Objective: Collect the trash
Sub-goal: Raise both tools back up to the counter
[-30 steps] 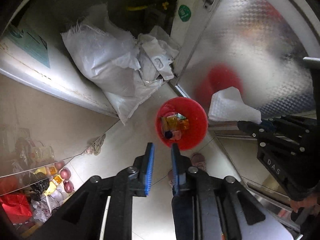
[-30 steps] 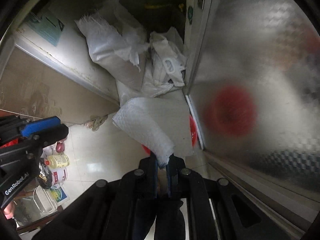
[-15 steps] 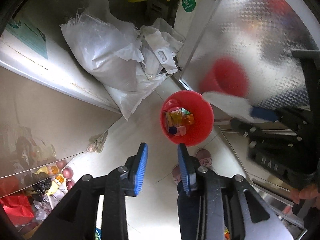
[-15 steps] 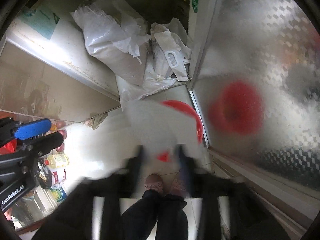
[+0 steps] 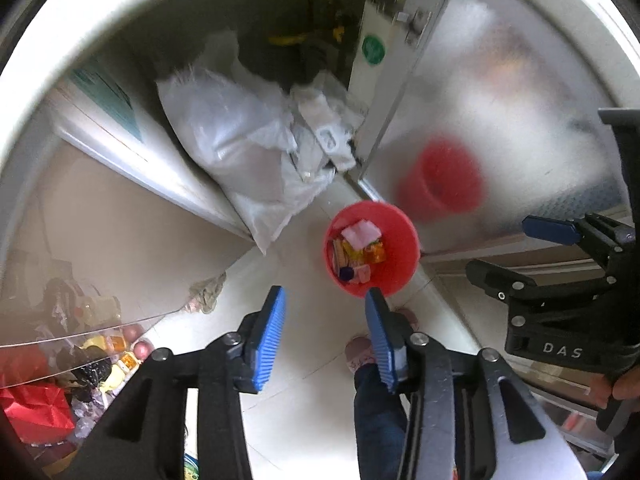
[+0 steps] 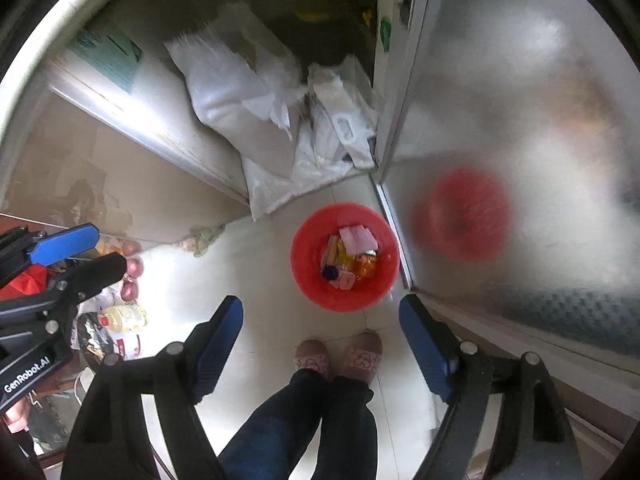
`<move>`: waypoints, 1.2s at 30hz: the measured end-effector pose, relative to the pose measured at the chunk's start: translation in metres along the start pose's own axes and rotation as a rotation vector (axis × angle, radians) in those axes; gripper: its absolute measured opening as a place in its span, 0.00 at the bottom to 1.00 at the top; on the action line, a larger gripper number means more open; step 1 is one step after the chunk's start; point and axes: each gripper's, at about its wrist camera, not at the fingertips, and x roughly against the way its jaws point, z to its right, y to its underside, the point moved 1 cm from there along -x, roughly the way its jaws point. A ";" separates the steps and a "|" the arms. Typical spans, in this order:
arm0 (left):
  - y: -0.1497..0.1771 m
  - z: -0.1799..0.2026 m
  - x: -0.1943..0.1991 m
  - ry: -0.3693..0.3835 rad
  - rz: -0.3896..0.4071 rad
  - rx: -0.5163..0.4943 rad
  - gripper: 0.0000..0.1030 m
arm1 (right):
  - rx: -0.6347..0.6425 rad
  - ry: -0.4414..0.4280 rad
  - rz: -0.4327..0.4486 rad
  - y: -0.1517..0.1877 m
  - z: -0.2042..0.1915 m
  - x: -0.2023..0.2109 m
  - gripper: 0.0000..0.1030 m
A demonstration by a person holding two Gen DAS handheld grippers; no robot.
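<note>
Below, white sacks slump at the far wall; nearer, a red bin on the floor holds the trash. Right tongs have just been opening wide, empty; left tongs have been opening too, partway, empty.

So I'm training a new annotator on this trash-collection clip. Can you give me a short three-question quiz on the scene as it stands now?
1. True or false: the right gripper is clamped on a white paper towel.
2. Where does the red bin stand? A) on a table B) on the tiled floor beside the frosted glass door C) on top of the white sacks
3. Fill in: the left gripper holds ____ between its jaws.

Key: 1 false, its jaws stand wide open and empty, having just opened. 2 B. 3 nothing; its jaws have also been opening.
</note>
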 end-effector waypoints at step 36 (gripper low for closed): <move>-0.115 0.099 0.258 0.034 0.377 -0.204 1.00 | -0.140 0.112 0.431 -0.025 0.074 0.310 0.99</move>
